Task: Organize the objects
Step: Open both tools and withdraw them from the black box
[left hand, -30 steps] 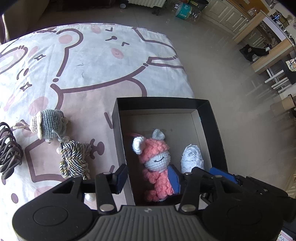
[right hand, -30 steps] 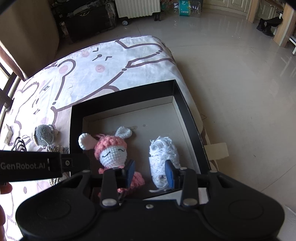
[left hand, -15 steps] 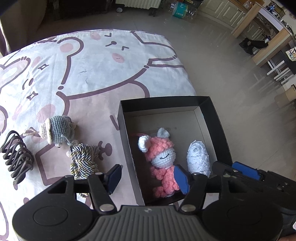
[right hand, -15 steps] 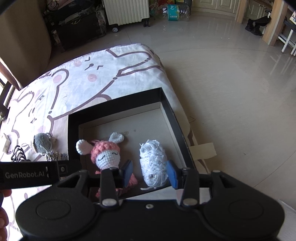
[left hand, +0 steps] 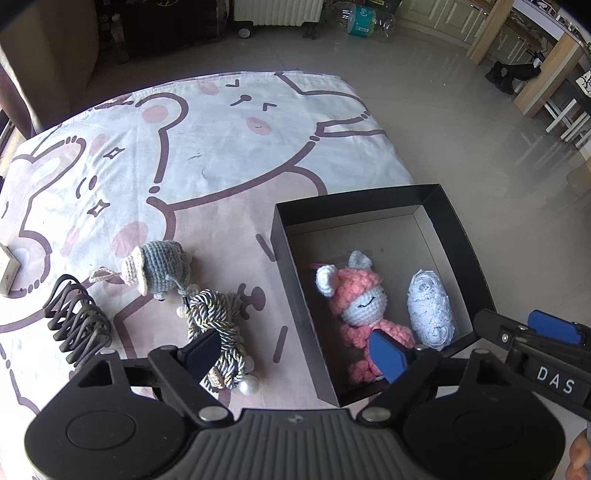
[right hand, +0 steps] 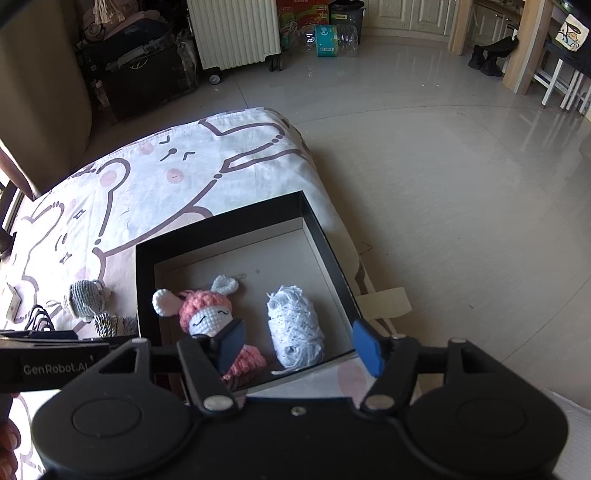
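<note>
The left wrist view shows what the other barely catches: on the sheet [left hand: 229, 147], left of the box [left hand: 291, 273], lie one grey crochet toy [left hand: 159, 266], one rope knot [left hand: 218, 325] with a pearl at its end, one dark spring clip [left hand: 77, 321] and, at the far left edge, one small block [left hand: 9, 269]. The left tongs [left hand: 295, 354] stand spread wide and hold nothing, one finger over the rope knot, the other over the box's near corner. Inside the box lie two things side by side: one pink doll [left hand: 358, 306] and one white yarn bundle [left hand: 430, 310]. The right tongs' blue pad shows at the right edge.

The right wrist view shows the box [right hand: 144, 280] at the sheet's [right hand: 166, 184] edge, and beyond it one white radiator [right hand: 236, 33] on wheels and one bottle pack [right hand: 334, 40] on the floor. The right tongs [right hand: 301, 349] are released, empty, above the box's near wall, with the bundle [right hand: 295, 328] between their fingers and the doll [right hand: 207, 314] partly behind the left one. The grey toy [right hand: 85, 299] and knot [right hand: 110, 325] are partly hidden.
</note>
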{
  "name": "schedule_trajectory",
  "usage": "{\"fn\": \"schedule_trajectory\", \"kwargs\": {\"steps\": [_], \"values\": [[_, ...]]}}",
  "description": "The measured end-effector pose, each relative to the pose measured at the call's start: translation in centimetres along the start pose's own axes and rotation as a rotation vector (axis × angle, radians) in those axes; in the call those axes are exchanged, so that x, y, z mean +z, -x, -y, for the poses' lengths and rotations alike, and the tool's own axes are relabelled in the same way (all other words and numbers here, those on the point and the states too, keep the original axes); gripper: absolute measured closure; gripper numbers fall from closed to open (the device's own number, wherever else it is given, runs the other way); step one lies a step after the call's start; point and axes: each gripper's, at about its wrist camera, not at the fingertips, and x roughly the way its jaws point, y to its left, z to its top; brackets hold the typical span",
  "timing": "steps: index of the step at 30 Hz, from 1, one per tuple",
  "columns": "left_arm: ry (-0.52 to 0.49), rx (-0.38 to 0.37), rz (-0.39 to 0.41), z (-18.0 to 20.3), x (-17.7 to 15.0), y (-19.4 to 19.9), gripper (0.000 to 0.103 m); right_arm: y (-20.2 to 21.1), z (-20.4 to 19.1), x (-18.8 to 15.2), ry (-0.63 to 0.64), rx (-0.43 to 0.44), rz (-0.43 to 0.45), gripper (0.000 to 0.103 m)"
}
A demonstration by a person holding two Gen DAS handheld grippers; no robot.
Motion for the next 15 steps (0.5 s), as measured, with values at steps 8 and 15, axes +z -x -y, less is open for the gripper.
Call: {"fn": "schedule_trajectory", "kwargs": {"steps": [8, 15], "values": [[-0.002, 0.021, -0.028, -1.1, -0.6, 0.1, 0.002, 0.3, -0.8, -0.7, 0.025, -0.033, -0.039, 0.018], [0.003, 0.047, -0.043, -2.0, -1.2, 0.2, 0.0, 0.2, -1.2, -1.4, 0.044, -0.062, -0.071, 0.003]]}}
